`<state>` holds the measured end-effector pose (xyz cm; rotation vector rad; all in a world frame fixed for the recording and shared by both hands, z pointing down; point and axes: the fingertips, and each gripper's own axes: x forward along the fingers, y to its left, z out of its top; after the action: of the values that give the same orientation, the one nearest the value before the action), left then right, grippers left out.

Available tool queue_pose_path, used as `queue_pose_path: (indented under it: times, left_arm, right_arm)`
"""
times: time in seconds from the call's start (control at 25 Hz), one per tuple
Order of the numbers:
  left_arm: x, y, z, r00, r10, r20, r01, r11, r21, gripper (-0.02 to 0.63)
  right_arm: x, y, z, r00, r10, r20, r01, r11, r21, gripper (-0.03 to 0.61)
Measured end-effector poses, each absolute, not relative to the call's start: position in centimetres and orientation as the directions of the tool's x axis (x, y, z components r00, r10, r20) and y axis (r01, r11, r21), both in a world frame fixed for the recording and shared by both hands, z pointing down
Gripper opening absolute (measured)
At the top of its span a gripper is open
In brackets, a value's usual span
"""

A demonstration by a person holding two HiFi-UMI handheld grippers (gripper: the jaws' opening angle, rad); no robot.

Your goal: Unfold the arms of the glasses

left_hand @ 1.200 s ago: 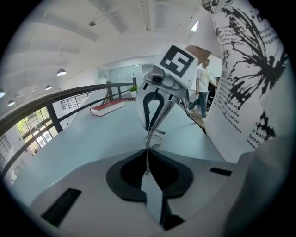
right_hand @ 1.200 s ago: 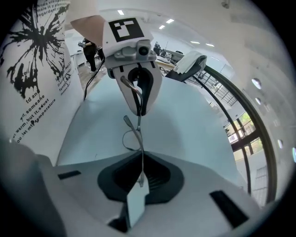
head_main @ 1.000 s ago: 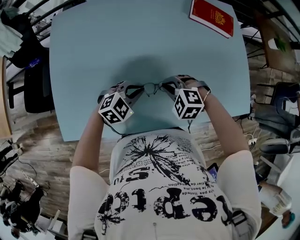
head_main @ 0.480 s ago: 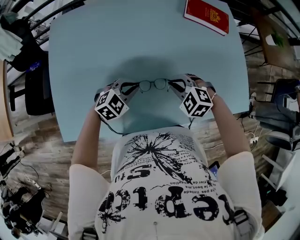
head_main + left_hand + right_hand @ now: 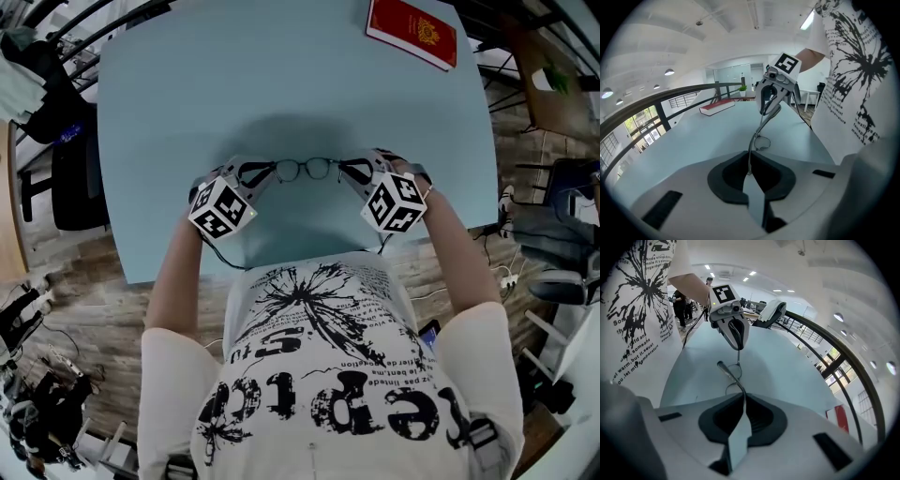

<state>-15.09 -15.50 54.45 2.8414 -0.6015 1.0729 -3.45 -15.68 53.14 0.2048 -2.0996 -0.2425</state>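
Note:
Thin-rimmed glasses [image 5: 305,169] hang just over the light blue table [image 5: 187,94], stretched between my two grippers. The left gripper [image 5: 267,172] is shut on the tip of one arm; in the left gripper view that arm [image 5: 751,157] runs straight out of the closed jaws to the lenses [image 5: 761,142]. The right gripper [image 5: 346,170] holds the other arm [image 5: 736,380]. Its jaws have just been opening slightly, with the arm still pinched between them. Each gripper view shows the opposite gripper [image 5: 774,91] [image 5: 732,326] across the frame.
A red book [image 5: 412,31] lies at the table's far right corner, also visible as the red book [image 5: 717,108] in the left gripper view. The person's arms and printed shirt [image 5: 319,375] fill the near side. Chairs and cables stand on the wooden floor around the table.
The two grippers have drawn apart, the right one moving right, and the glasses now stretch wider between them, a little farther from the person.

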Motion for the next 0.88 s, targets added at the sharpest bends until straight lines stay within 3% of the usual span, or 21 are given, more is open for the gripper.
queue_pose_path:
  times: [0.2,0.28,0.44,0.68,0.88]
  left_arm:
    - [-15.1,-15.1,54.4,0.680,-0.338,0.651,-0.389,-0.919,-0.070,0.032]
    - [-15.0,-14.8,54.4,0.682,-0.325,0.655,-0.389,-0.920,-0.051,0.104]
    - [-14.9,-14.5,54.1,0.680,-0.345,0.647,-0.415,-0.909,-0.048,0.178]
    - [-17.1,-14.1,52.1,0.656,-0.487,0.577,-0.551,-0.831,-0.076,0.186]
    - [-18.7,-13.1,49.1,0.628,-0.620,0.471,-0.680,-0.731,-0.057,0.134]
  right_arm:
    - [-3.8,-15.7,53.1,-0.514,-0.244,0.823,-0.080,0.968,0.237,0.043]
    - [-4.0,-15.6,53.2,-0.521,-0.240,0.819,-0.092,0.970,0.225,0.129]
    - [-3.7,-15.3,53.7,-0.517,-0.250,0.819,-0.118,0.968,0.221,0.150]
    - [-1.7,-15.0,54.9,-0.451,-0.288,0.845,-0.248,0.950,0.191,0.136]
    - [-0.5,-15.4,53.4,-0.443,-0.434,0.785,-0.452,0.864,0.222,0.031]
